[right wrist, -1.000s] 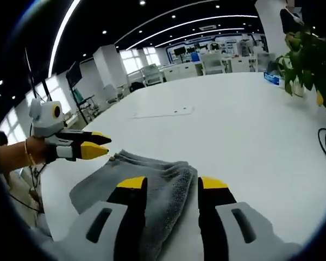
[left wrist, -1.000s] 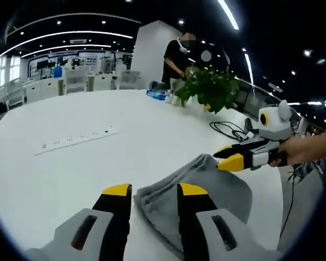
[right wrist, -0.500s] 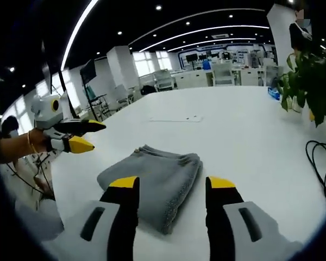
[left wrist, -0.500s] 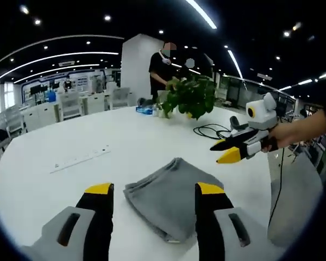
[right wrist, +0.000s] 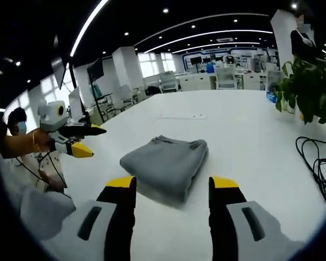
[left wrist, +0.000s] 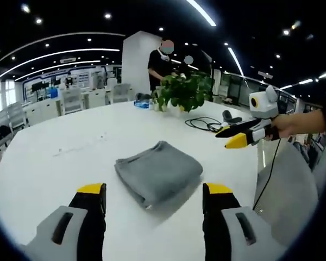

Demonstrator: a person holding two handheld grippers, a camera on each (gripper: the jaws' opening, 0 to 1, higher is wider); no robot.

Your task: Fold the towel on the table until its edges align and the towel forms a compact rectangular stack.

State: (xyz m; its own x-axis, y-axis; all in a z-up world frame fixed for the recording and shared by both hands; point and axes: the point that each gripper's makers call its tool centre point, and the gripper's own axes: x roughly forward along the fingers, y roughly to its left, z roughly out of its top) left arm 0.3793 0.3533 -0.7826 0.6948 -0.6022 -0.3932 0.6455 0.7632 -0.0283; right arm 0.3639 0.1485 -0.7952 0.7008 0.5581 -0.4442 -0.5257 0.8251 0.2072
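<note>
A grey towel [left wrist: 157, 171] lies folded into a compact thick rectangle on the white table [left wrist: 65, 163]; in the right gripper view the towel [right wrist: 165, 163] sits just beyond my jaws. My left gripper [left wrist: 152, 190] is open, drawn back from the towel and holding nothing. My right gripper [right wrist: 173, 184] is open too, with a wide gap and nothing in it. Each gripper shows in the other's view, lifted off the table: the right one [left wrist: 236, 136] to the towel's right, the left one [right wrist: 86, 140] to its left.
A potted green plant [left wrist: 185, 92] stands at the table's far side with a black cable [left wrist: 206, 124] coiled beside it. A flush white socket strip [right wrist: 182, 116] lies in the table beyond the towel. A person [left wrist: 160, 60] stands behind the plant. Desks and chairs fill the background.
Both grippers have let go of the towel, opened wider and pulled back and up from it. The towel now lies flat and folded, further from both cameras.
</note>
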